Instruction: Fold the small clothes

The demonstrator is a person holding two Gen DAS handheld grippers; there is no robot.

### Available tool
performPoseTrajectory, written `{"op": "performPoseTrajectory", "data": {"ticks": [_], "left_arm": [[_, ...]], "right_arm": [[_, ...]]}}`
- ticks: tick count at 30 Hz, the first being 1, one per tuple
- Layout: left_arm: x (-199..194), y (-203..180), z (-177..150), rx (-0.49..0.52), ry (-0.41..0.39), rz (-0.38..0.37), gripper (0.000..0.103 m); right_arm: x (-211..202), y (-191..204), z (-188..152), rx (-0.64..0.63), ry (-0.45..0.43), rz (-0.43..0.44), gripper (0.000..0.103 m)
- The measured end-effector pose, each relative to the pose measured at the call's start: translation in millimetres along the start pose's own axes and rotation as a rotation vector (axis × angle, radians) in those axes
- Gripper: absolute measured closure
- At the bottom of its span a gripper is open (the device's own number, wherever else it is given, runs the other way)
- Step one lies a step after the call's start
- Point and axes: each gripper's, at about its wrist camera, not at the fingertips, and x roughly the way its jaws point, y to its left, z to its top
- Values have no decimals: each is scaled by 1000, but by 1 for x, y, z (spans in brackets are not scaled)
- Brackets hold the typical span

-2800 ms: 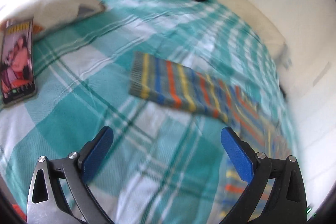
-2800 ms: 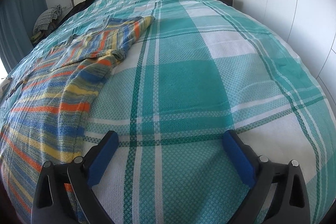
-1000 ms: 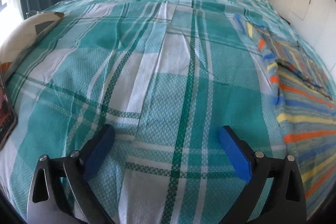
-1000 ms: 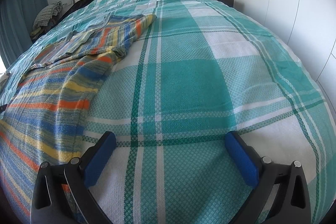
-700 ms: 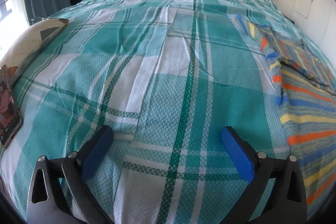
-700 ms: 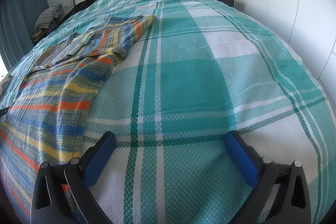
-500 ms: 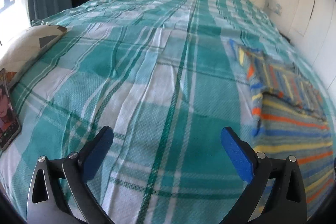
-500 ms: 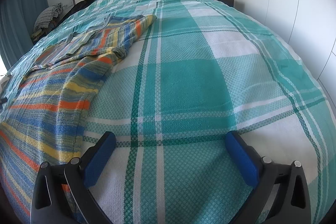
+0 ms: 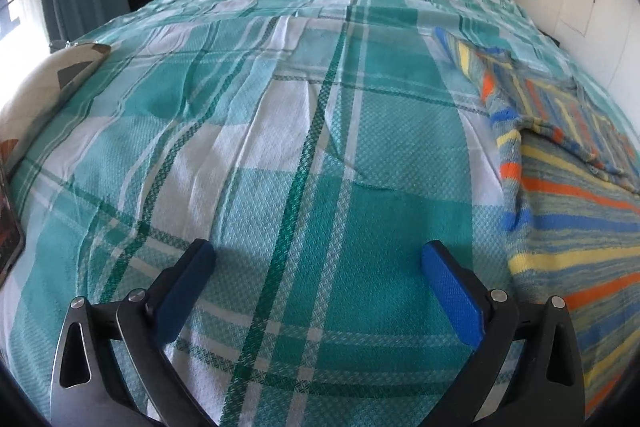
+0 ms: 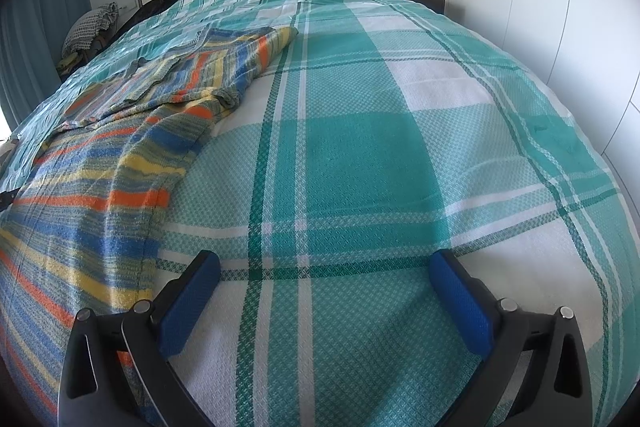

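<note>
Both the left gripper and the right gripper are hovering with jaws wide and empty. The striped garment is lying partly folded mid-bed, awaiting an edge grasp.

Striped garment flat on bed, sleeve folded in

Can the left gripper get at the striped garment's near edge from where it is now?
Probably yes. The left gripper is open over bare bedspread, and the striped garment lies flat just to its right with nothing between them.
</note>
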Motion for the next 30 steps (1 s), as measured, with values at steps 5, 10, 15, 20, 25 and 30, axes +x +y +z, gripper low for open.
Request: {"op": "performPoseTrajectory", "data": {"ticks": [5,10,15,20,25,30], "left_arm": [[0,0,0,0,0,0,0],[0,0,0,-1,1,0,0],[0,0,0,-2,1,0,0],[0,0,1,-2,1,0,0],[0,0,1,-3,1,-1,0],[0,0,1,-3,1,-1,0]], "right_arm": [[0,0,0,0,0,0,0],[0,1,0,-4,3,-6,0],[1,3,1,-14,7,-22,0],[1,6,1,-26,13,-39,0],[0,5,1,-23,10,-35,0],[0,5,1,-20,9,-30,0]]}}
